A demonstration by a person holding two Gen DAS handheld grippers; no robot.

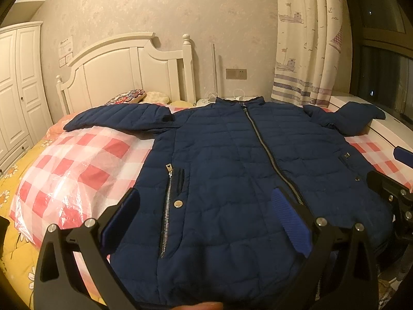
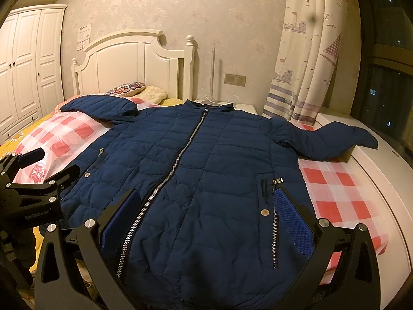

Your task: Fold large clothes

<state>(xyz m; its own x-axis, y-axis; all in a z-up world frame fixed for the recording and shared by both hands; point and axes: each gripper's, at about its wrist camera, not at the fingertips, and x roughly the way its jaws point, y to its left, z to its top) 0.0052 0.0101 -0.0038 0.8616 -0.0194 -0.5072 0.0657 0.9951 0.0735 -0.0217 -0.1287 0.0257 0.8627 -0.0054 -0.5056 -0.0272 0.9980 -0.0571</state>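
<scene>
A navy quilted puffer jacket [image 1: 232, 160] lies flat and zipped on the bed, front up, collar toward the headboard, both sleeves spread out sideways. It also shows in the right wrist view [image 2: 206, 170]. My left gripper [image 1: 206, 206] is open and empty, hovering over the jacket's lower left part near the pocket zipper [image 1: 166, 211]. My right gripper [image 2: 206, 206] is open and empty over the lower right part, between the main zipper [image 2: 165, 178] and the right pocket. Each gripper shows at the edge of the other's view.
A red-and-white checked plastic sheet [image 1: 77, 170] covers the bed under the jacket. A white headboard [image 1: 124, 72] and pillows [image 1: 129, 97] lie beyond. A white wardrobe [image 1: 15, 82] stands left, a curtain [image 1: 307, 46] and window ledge [image 2: 382, 175] right.
</scene>
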